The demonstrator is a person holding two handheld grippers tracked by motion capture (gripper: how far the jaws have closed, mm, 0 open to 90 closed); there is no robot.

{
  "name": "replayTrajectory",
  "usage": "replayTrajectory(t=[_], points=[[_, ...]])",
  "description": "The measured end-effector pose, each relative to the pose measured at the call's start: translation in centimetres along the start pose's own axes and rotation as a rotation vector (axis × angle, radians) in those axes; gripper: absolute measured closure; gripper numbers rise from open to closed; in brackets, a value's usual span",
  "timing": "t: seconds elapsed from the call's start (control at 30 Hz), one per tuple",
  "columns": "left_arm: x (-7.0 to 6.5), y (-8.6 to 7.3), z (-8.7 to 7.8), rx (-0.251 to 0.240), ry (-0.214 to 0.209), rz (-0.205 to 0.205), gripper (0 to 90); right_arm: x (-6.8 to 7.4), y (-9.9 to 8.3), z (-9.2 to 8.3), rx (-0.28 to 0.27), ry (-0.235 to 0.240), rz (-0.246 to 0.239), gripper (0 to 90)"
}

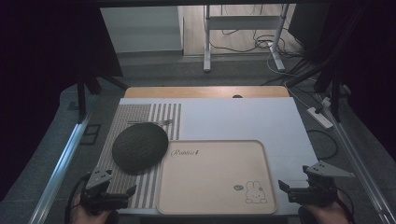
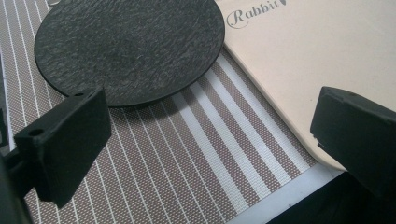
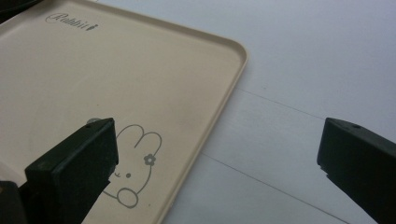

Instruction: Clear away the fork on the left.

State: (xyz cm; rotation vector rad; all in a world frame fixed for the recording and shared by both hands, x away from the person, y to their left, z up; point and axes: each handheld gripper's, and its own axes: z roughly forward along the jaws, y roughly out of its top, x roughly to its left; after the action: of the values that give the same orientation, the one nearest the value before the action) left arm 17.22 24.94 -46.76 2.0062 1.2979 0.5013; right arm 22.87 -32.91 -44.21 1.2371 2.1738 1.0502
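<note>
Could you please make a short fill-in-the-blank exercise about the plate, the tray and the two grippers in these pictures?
1. The dark round plate rests mostly on the ____ placemat.
2. The beige tray has a small ____ drawn near one corner.
3. Both the left gripper and the right gripper have their jaws ____ and hold nothing.

Missing words: striped; rabbit; open

A lab-style recording setup: dark curtains [image 1: 42, 70] around a white table [image 1: 243, 116], floor cables [image 1: 280, 46] and a power strip [image 1: 320, 117] beyond the table.
</note>
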Motion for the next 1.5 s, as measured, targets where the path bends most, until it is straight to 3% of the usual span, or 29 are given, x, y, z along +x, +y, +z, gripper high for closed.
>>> replayTrajectory(t=[0.43,0.9,1.03,1.27,1.5], points=[[-0.1,0.1,0.1,0.006,-0.001,0.013,0.0,0.4,0.0,0.1,0.035,-0.028,-0.048,0.0],[0.0,0.1,0.1,0.014,-0.006,0.008,0.0,0.2,0.0,0.3,0.043,0.004,-0.038,0.0],[0.1,0.1,0.1,0.014,-0.035,-0.010,0.0,0.3,0.1,0.3,0.047,0.005,-0.047,0.0],[-0.1,0.8,0.4,0.009,-0.027,0.019,0.0,0.3,0.1,0.4,0.057,-0.001,-0.050,0.0],[0.2,1.3,0.7,-0.001,-0.041,0.016,0.0,0.4,0.1,0.5,0.060,0.000,-0.053,0.0]])
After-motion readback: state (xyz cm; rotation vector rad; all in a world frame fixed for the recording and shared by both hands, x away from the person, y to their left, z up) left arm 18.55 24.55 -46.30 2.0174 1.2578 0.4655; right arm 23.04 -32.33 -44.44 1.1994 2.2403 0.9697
